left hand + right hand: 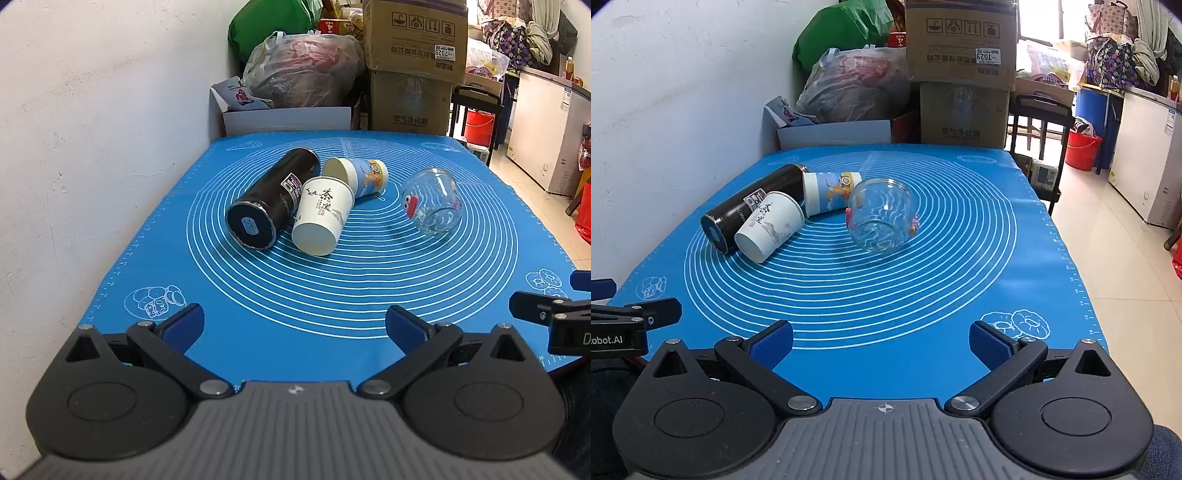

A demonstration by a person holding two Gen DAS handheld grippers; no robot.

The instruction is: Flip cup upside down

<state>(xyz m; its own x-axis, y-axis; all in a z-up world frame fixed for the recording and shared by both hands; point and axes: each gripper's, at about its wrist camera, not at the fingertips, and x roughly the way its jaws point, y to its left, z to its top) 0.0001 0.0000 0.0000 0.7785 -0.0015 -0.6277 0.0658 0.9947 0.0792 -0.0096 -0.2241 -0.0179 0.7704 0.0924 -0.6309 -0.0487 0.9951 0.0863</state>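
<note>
Fingers of left gripper [293, 325] and right gripper [881, 341] spread wide, holding nothing, low over near edge of blue mat [923, 295] on tabletop. Four cups lie on their sides mid-mat: black tumbler [271, 199] at 10 o'clock, white paper cup [321, 218] touching it, blue-print cup [360, 177] behind, glass cup [881, 219] apart at 2 o'clock.

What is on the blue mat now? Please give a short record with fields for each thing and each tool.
black flask: on its side, leftmost
white paper cup: on its side, against the flask
blue printed cup: on its side, behind the white one
glass jar: on its side, apart, to the right
blue mat: under all four
left tool: open, holds nothing
right tool: open, holds nothing
</note>
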